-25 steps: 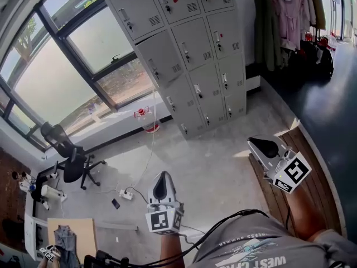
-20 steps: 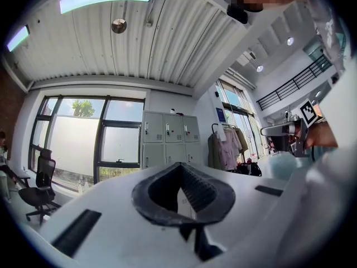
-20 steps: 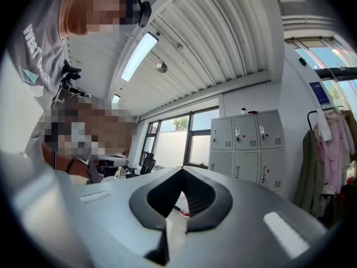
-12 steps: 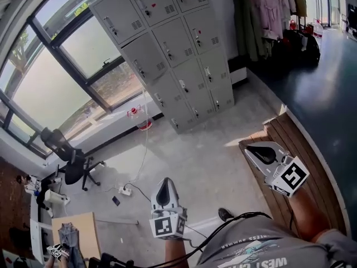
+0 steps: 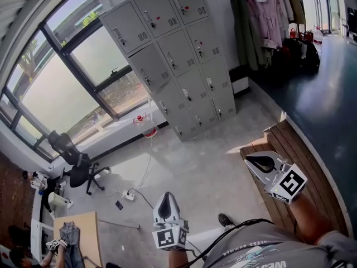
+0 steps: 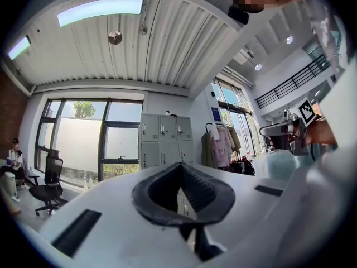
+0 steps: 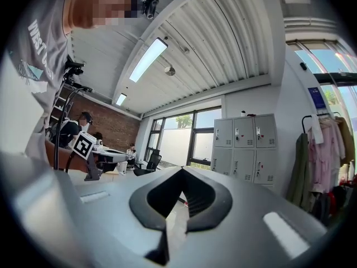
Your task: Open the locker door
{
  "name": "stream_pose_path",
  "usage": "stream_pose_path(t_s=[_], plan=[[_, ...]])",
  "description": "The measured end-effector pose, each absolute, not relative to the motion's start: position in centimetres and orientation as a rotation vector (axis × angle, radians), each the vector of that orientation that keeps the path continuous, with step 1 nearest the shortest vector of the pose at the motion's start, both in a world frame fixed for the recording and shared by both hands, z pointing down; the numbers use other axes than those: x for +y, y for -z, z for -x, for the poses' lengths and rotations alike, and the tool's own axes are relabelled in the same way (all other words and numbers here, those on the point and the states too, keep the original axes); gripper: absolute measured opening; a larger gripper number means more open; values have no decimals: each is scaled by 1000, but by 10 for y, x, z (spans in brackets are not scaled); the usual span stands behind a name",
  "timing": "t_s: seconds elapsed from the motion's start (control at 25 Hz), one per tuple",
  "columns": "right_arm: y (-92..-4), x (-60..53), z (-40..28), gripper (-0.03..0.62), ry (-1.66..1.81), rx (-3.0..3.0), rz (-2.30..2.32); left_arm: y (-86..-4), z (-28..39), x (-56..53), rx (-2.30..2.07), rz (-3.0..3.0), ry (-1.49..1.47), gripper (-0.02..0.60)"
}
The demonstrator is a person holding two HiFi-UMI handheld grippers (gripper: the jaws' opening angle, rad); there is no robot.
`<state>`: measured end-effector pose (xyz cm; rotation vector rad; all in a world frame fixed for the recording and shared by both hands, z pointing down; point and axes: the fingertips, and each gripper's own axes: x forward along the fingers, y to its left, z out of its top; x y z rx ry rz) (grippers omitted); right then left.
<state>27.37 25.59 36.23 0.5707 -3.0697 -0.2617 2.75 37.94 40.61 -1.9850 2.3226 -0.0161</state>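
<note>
A grey bank of lockers [image 5: 178,54] stands against the far wall, all doors closed, each with a small handle and vent; it also shows as the lockers [image 6: 163,144] and lockers [image 7: 242,149] in the gripper views. My left gripper [image 5: 165,201] is held low at the bottom middle, shut, nothing in it. My right gripper [image 5: 257,162] hovers at the right above the wooden bench, shut and empty. Both are several steps away from the lockers, pointing toward them.
A wooden bench [image 5: 290,149] lies under the right gripper. Coats hang on a rack [image 5: 268,15] right of the lockers. An office chair [image 5: 75,163], a power strip with cable [image 5: 129,195] and a red-and-white object [image 5: 146,124] sit on the concrete floor by the windows.
The view has shifted as I move; the lockers sit slightly more to the right and upright in the head view. Both grippers stay shut and low.
</note>
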Motion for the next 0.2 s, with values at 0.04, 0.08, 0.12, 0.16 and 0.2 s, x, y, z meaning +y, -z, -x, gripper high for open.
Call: stream_pose_path(t_s=[0.04, 0.08, 0.12, 0.16, 0.2], plan=[[-361, 260, -277, -6, 257, -3069, -565, -404, -31, 385, 2329, 1982, 18, 5], [-360, 264, -281, -6, 254, -3069, -560, -403, -34, 390, 2336, 1979, 20, 5], [-359, 267, -285, -6, 252, -3068, -555, -403, -38, 395, 2343, 1975, 21, 5], [-359, 270, -290, -6, 251, -3068, -551, -403, -43, 400, 2349, 1970, 21, 5], [-359, 274, -294, -6, 250, -3068, -547, -403, -47, 404, 2354, 1965, 22, 5]])
